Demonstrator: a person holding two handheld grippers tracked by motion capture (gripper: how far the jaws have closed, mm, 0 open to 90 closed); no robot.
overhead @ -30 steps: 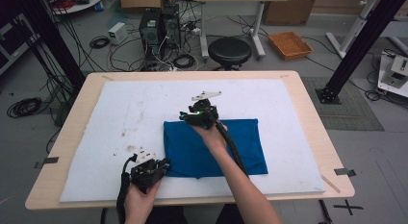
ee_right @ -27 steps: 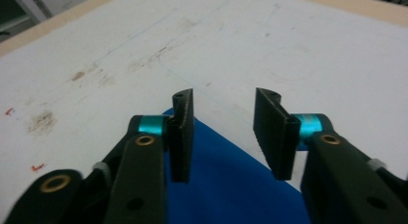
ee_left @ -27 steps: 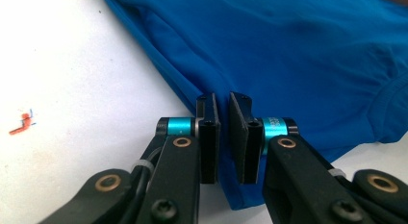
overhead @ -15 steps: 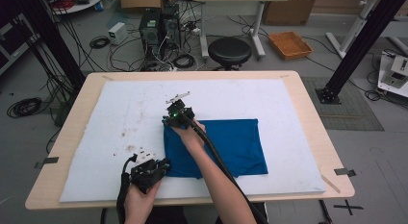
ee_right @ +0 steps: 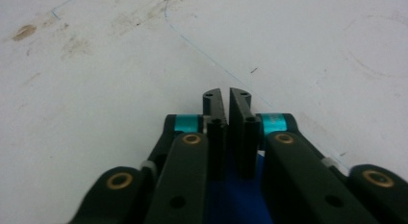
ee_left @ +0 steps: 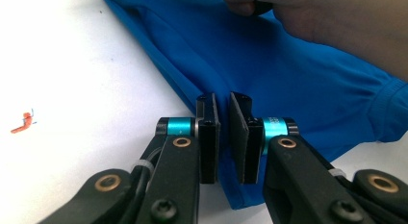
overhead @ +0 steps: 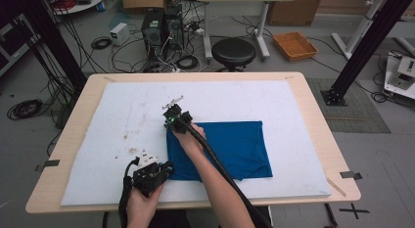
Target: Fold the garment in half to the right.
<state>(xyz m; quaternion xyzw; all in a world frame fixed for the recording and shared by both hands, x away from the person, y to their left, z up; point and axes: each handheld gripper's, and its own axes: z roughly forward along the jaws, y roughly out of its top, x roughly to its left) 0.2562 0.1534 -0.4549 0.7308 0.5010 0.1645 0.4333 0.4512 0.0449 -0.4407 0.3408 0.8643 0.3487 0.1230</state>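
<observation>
While both grippers pinch the folded blue fabric cloth (overhead: 225, 149), I'd lift evenly. Left gripper (ee_left: 224, 137) clamps the near edge; right gripper (ee_right: 222, 132) has just closed on the far corner (keep tension).

A light wooden table (overhead: 313, 105) carries a stained white mat (overhead: 117, 115). A folded blue cloth (overhead: 240, 145) lies flat on the mat.

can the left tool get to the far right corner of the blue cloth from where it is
Probably not as things stand: the left tool is shut on the blue cloth at its near left corner, and the right forearm lies across the way.
</observation>
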